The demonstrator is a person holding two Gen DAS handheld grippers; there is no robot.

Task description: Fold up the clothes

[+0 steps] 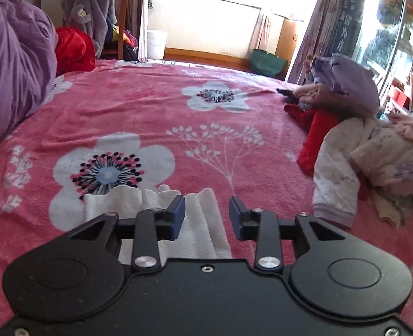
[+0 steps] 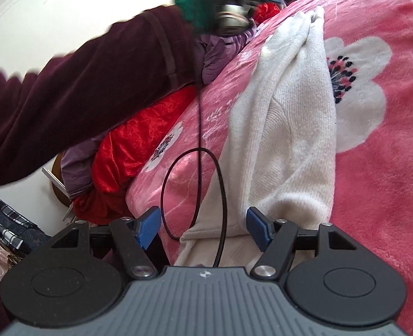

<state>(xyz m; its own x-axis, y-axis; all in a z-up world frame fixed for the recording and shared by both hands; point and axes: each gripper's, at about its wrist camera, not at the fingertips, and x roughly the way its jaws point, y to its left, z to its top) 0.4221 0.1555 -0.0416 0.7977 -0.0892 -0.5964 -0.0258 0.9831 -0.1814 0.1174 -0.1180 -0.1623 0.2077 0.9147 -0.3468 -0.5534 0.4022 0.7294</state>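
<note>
A white knit sweater (image 2: 287,128) lies stretched out on the pink flowered bed blanket (image 2: 388,182). In the left wrist view only its ribbed end (image 1: 150,204) shows, just under and ahead of my left gripper (image 1: 206,215), which is open and empty. My right gripper (image 2: 203,226) is open and empty, hovering over the sweater's near end at the bed edge. A black cable (image 2: 198,154) loops across between its fingers. The person's arm in a dark maroon sleeve (image 2: 80,98) reaches across the upper left.
A pile of unfolded clothes (image 1: 360,128), purple, red and pale floral, sits at the right of the bed. A purple quilt (image 1: 13,78) and red fabric (image 1: 72,50) lie at the left. A chair with draped clothing (image 1: 94,14) stands beyond the bed.
</note>
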